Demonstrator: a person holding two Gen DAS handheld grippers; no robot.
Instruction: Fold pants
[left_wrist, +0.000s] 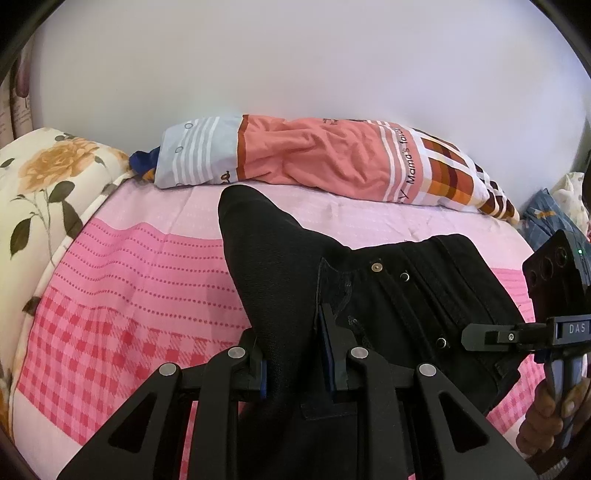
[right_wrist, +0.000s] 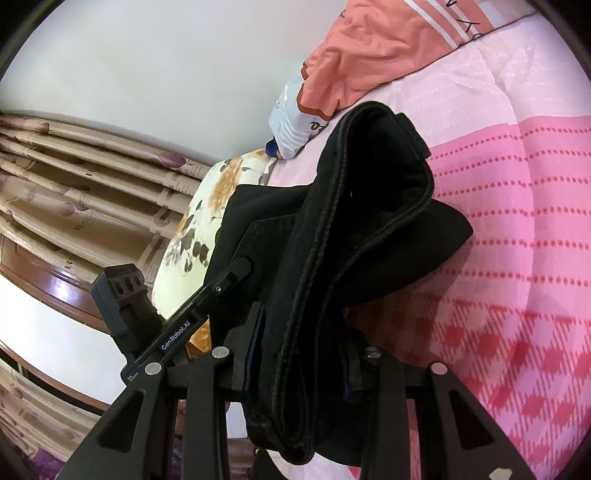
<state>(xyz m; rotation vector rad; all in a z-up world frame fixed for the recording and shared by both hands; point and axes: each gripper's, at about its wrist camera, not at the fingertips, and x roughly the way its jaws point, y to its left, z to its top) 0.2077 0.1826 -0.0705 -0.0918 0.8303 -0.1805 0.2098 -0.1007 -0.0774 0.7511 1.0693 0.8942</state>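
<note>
Left tongs clamped on a fold of the black pants, pads nearly together with cloth pinched between. Right tongs clamped on a thick bunch of the waistband, several layers stacked between the pads, jaws partly apart around that bulk. Pants draped across the pink checked bedsheet, one leg end lifted off the bed toward the far side, waistband with snaps and button facing up at right. Right tongs also visible at the right edge of the left wrist view, a hand on the handle. Beyond the pants: orange-and-striped pillow lying across the bed against the white wall, floral pillow at left. Curtain beyond the bed.
</note>
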